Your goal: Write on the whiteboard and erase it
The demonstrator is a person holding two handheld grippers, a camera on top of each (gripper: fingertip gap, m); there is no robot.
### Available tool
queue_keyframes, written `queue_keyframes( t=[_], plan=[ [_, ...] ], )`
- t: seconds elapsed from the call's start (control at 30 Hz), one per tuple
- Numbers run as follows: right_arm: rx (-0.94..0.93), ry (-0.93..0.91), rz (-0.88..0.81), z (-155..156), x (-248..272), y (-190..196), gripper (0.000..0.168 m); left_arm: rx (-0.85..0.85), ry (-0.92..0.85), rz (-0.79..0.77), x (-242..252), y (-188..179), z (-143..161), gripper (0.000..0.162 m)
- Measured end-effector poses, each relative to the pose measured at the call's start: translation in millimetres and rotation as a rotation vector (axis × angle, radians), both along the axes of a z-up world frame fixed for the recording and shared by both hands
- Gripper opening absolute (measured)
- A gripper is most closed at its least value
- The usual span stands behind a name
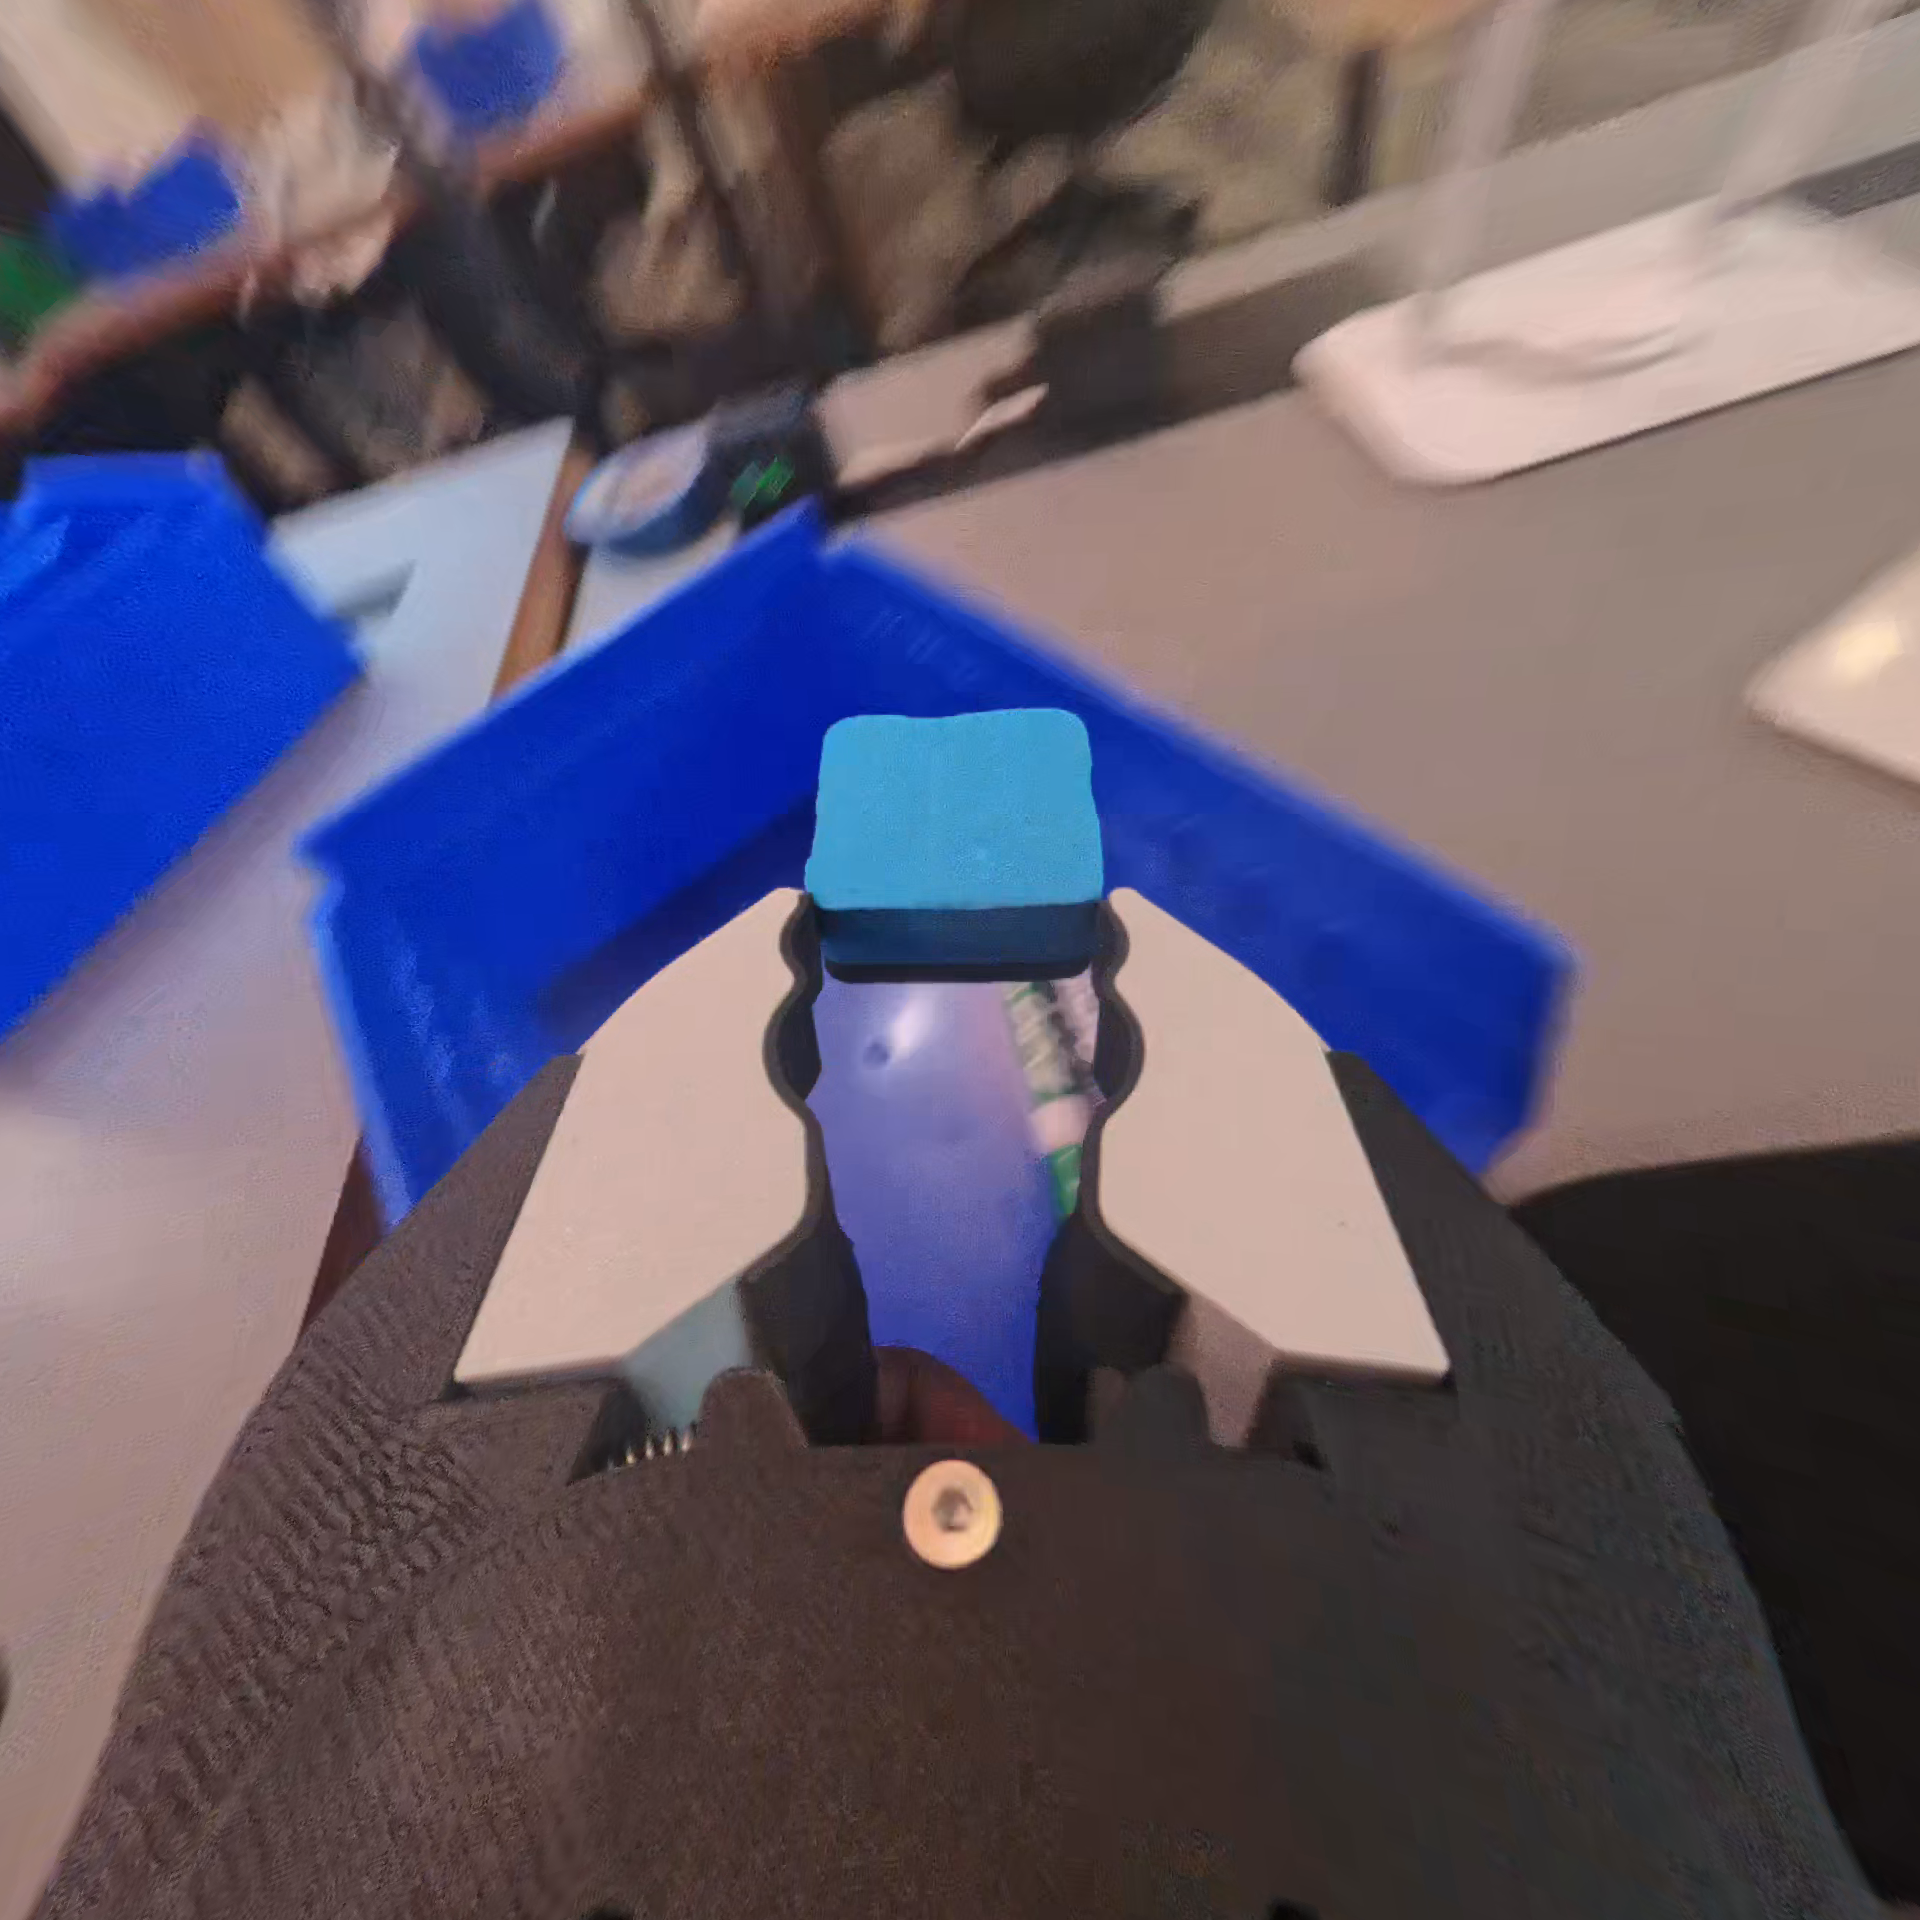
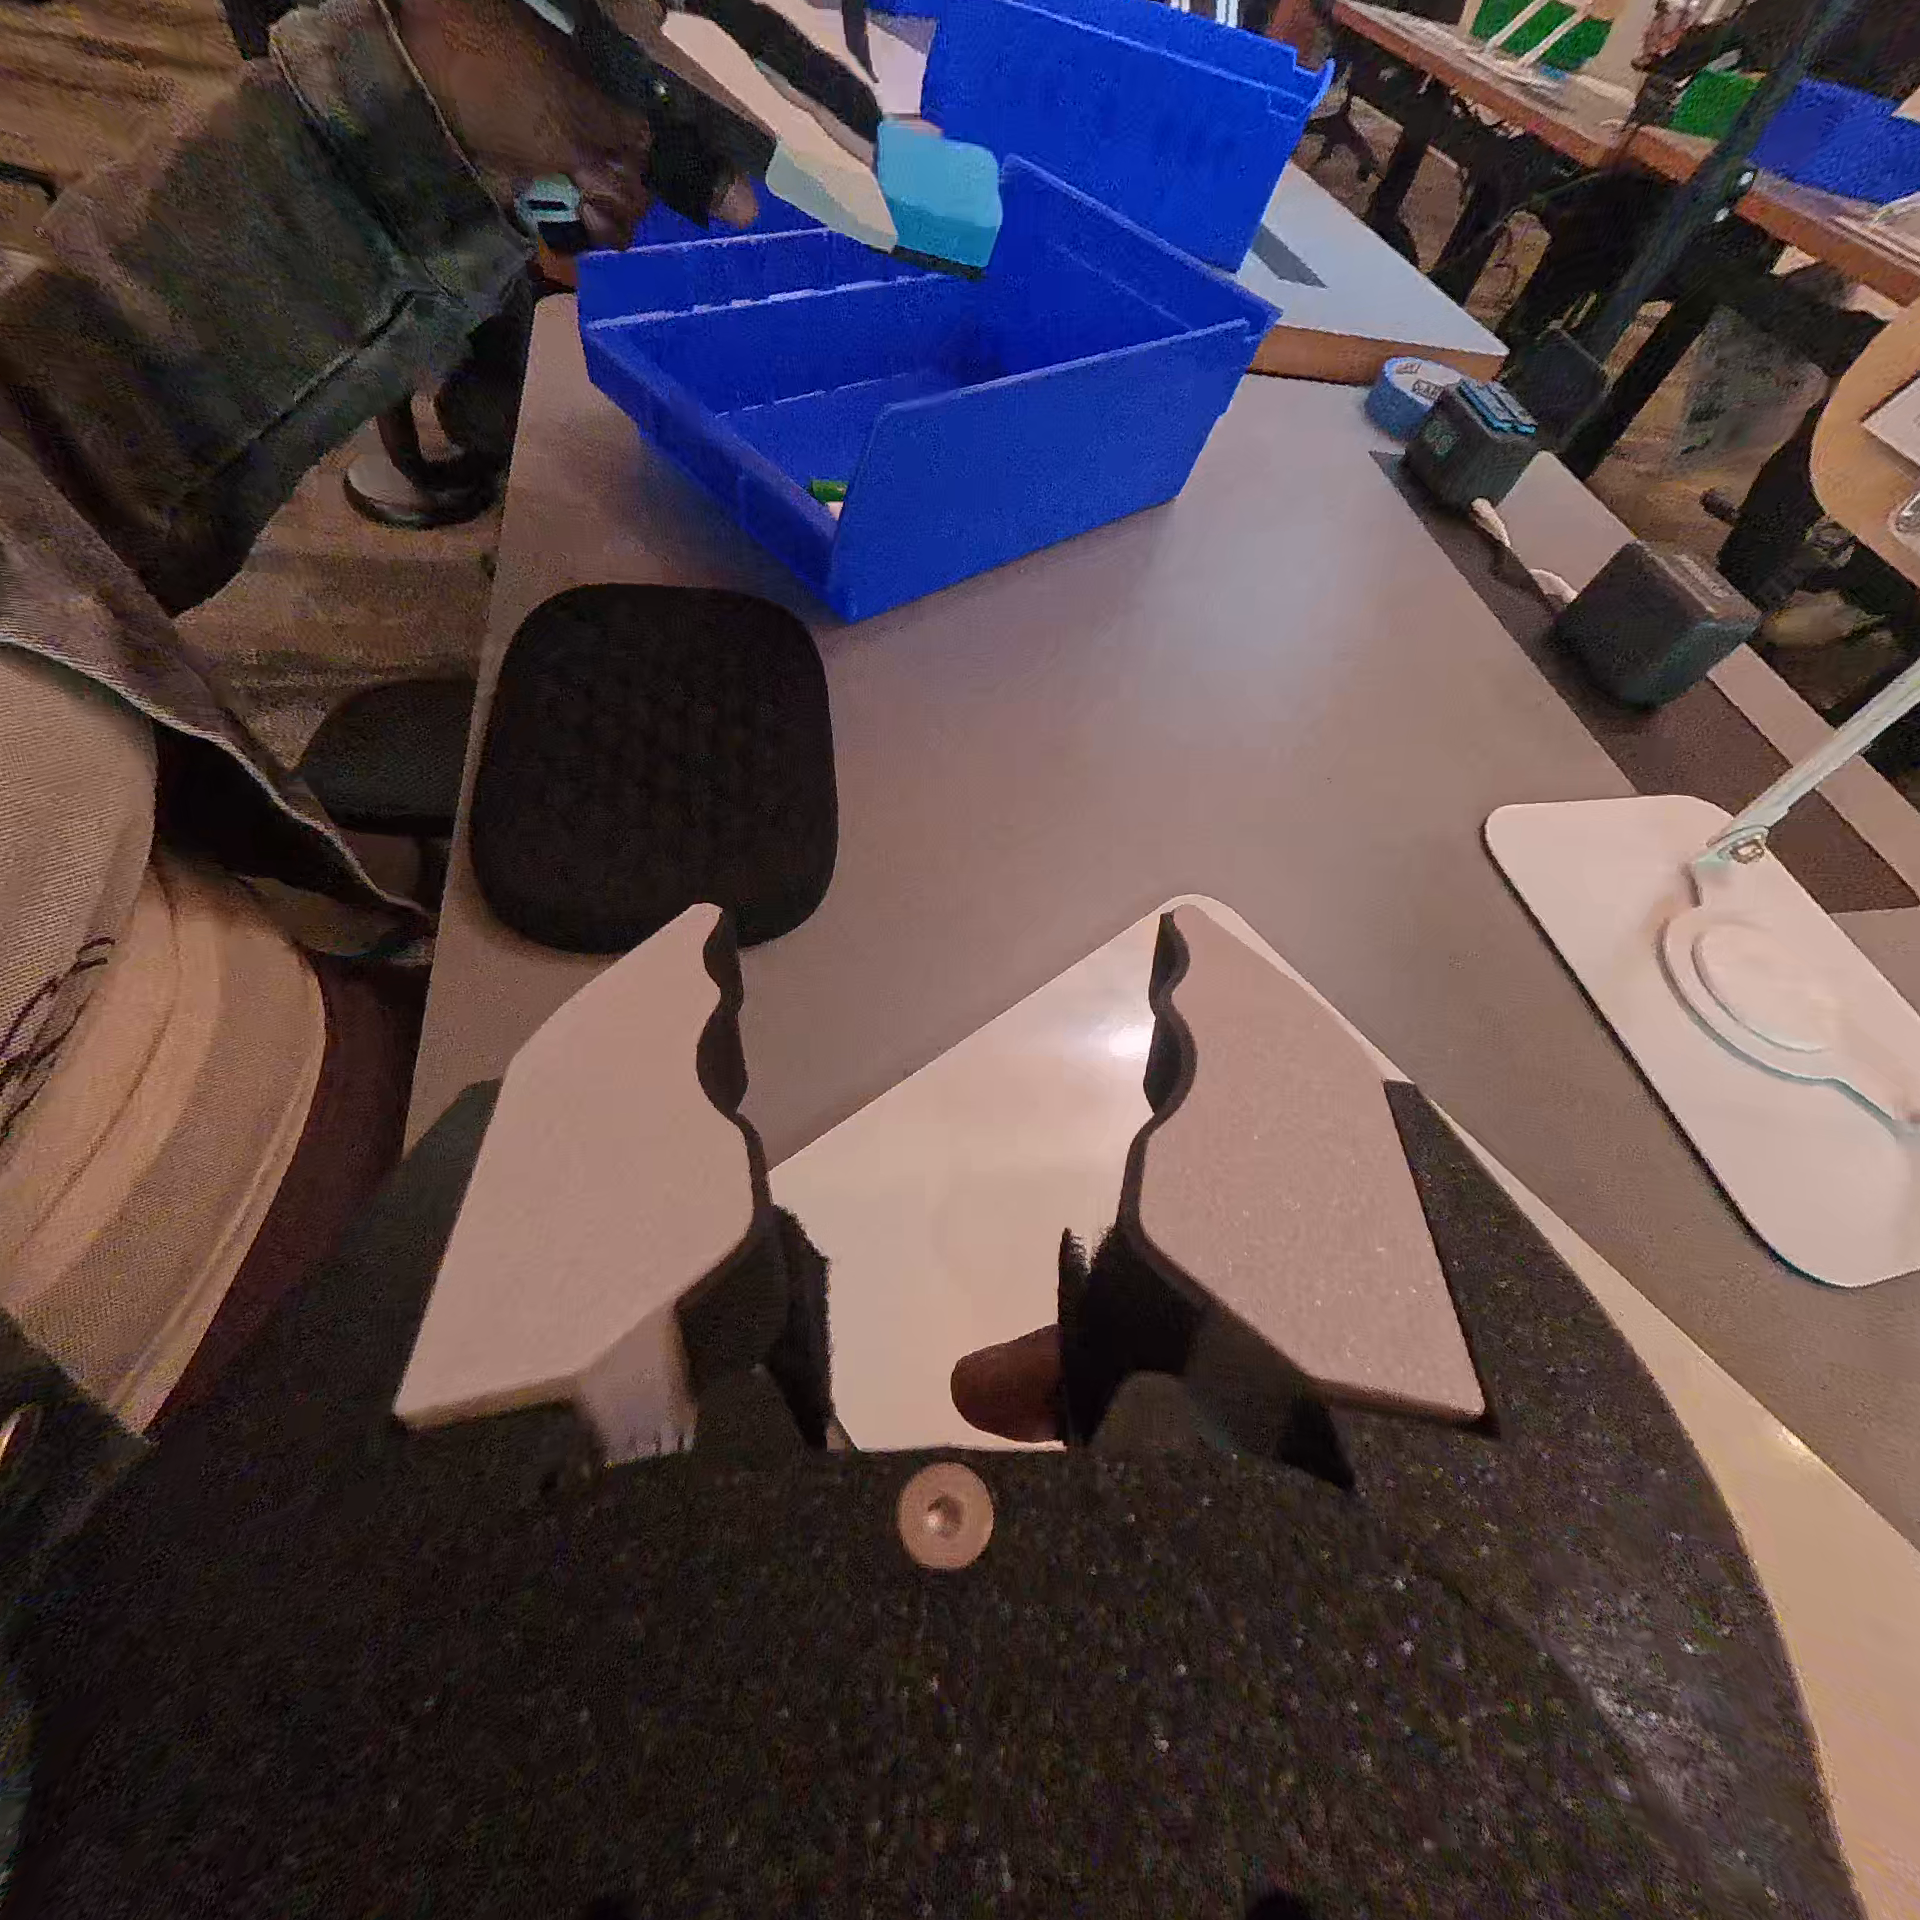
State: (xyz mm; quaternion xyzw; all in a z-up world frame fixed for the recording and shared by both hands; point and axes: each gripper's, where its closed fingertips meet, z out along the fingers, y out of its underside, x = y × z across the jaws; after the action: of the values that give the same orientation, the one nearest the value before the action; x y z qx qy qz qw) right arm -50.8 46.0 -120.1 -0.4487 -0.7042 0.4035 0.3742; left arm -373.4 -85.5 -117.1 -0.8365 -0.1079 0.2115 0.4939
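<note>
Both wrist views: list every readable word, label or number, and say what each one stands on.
Nothing can be read.
Marker in the blue bin: green-and-white label, blurred.
Blue tape roll: print on it, too small.
Dark box beside it: label, too small.
Eraser: no print visible.
Whiteboard: visible part blank.

Print ran along the marker's (image 1: 1049, 1060) green-and-white label in the bin (image 1: 623, 790), but it was too blurred to read. The blue tape roll (image 2: 1405, 400) bore dark print on its core. The dark box (image 2: 1470, 442) beside it carried a small label. Both were illegible.
</note>
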Motion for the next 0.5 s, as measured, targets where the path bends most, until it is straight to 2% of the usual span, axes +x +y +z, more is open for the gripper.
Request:
queue_keyframes(
  t=[0.13, 0.23, 0.33, 0.43, 0.5],
  plan=[
    [0.012, -0.001, 0.008, -5.5, -4.2, -6.7, 0.070, -0.175, -0.064, 0.194, -46.6, -12.1, -54.8, 0.051],
    [0.047, -0.013, 0.000, -6.6, -1.6, -7.8, 0.070, -0.234, -0.155, 0.217, -53.1, -8.8, -80.8, 0.051],
    [0.053, -0.008, -0.016, -4.0, 2.7, -3.0, 0.070, -0.271, -0.177, 0.236, -56.7, -11.2, -86.3, 0.051],
    [0.047, 0.009, -0.033, -0.9, 5.1, 3.1, 0.070, -0.390, -0.233, 0.216, -50.3, -16.7, -104.0, 0.052],
    [0.046, 0.016, -0.042, -0.7, 6.1, 5.4, 0.070, -0.404, -0.219, 0.247, -51.6, -21.1, -102.5, 0.053]
  ],
)
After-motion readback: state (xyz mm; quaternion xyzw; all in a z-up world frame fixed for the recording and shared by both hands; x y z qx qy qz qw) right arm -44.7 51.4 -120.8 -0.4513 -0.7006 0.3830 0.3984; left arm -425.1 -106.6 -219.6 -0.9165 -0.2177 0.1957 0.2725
